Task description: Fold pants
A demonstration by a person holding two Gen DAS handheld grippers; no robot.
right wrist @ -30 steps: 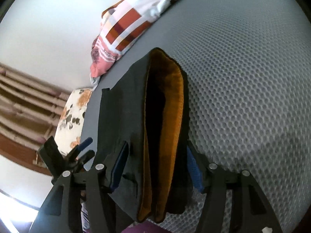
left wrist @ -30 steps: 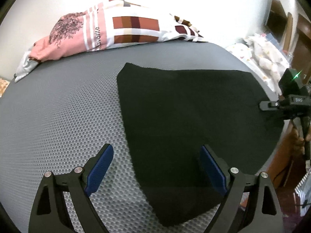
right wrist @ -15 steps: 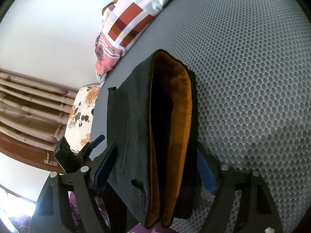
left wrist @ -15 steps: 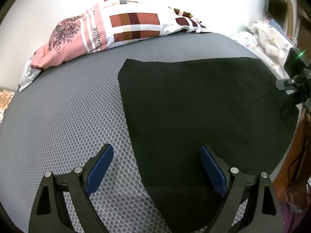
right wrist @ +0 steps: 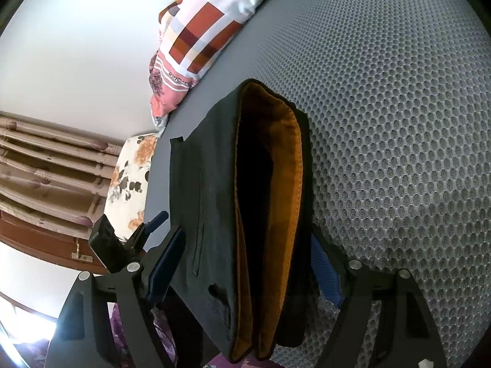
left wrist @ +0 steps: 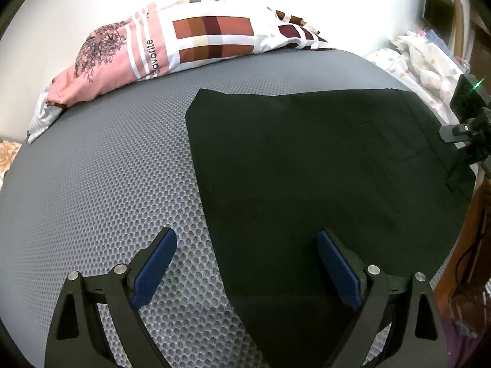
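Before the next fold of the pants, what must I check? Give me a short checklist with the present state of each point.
1. Black pants with orange lining lie flat on the grey mesh mattress: ok.
2. Left gripper open over the pants' edge: ok.
3. Right gripper open around the waistband: ok.
4. Waistband layers aligned: cannot tell.
5. Patterned pillow clear of the pants: ok.

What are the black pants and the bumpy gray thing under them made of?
The pants look like matte black woven cloth, with a fuzzy orange lining showing at the waist, maybe fleece. The gray bed cover looks like a springy mesh fabric: it has a honeycomb pattern of small holes. I can't tell the exact fibers.
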